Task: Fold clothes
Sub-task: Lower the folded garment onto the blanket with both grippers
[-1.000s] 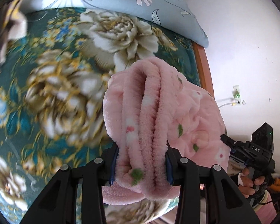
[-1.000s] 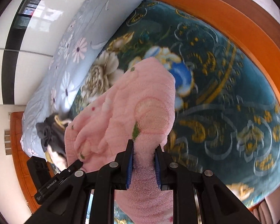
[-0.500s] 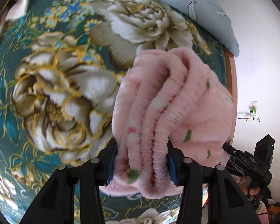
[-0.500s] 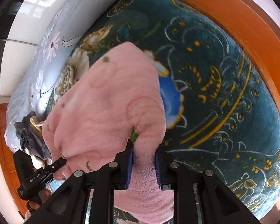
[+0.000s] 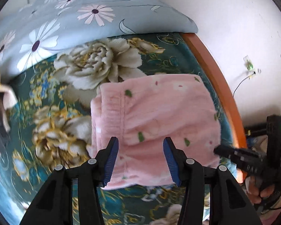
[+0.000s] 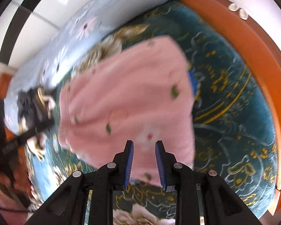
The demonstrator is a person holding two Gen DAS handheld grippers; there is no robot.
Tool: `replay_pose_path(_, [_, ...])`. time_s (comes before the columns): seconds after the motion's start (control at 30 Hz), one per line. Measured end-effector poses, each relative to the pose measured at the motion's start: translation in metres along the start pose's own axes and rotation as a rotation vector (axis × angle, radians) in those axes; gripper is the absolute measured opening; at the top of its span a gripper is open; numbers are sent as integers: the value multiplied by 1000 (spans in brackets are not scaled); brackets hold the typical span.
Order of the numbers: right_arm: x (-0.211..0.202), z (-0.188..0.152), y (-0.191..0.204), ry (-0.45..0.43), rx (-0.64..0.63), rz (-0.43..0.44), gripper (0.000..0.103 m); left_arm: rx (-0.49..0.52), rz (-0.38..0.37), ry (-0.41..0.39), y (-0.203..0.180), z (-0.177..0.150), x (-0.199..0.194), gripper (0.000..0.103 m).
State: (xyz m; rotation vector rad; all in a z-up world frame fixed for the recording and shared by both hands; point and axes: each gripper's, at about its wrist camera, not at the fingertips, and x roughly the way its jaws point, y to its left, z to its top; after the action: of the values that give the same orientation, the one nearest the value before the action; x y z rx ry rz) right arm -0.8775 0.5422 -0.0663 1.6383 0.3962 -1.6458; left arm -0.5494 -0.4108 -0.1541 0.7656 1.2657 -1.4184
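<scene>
The folded pink fleece garment [image 5: 155,116] lies flat on the bed's dark green floral blanket [image 5: 69,112], just beyond and beneath both claws. The left claw [image 5: 140,143] hangs over its near edge, released: its jaws have just been opening and now stand wide, with the blue pads clear of the fabric and the fleece seen lying below the gap rather than pinched in it. The right claw [image 6: 144,146] is likewise let go, its jaws having just been opening to a narrower gap, with the garment's [image 6: 125,101] near edge showing between and under them, not squeezed. The left wrist view shows a light blue daisy-print pillow [image 5: 88,18] at the far side of the bed, the orange wooden bed frame [image 5: 215,78] to the right, a white wall with a socket and cable, and the right claw's black body with a hand [image 5: 258,187] on it at the right edge. The right wrist view shows instead a dark bundle of clothes [image 6: 33,108] left of the garment and the left claw's body [image 6: 13,142] at the left edge. That view is motion-blurred, so the bundle's make-up is hard to tell. The garment's nearest edge is partly hidden behind the fingers in both views.
</scene>
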Motion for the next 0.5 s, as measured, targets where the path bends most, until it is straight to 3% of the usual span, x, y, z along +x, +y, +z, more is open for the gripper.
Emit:
replay_pose_path(0.3, [40,-9,-12,62,48,-47,28,-167,-4,106,47,16,74,50])
replay_pose_path(0.5, [50,-8,-17,80,84,-68,26,-199,-3,135,51,15,83,52])
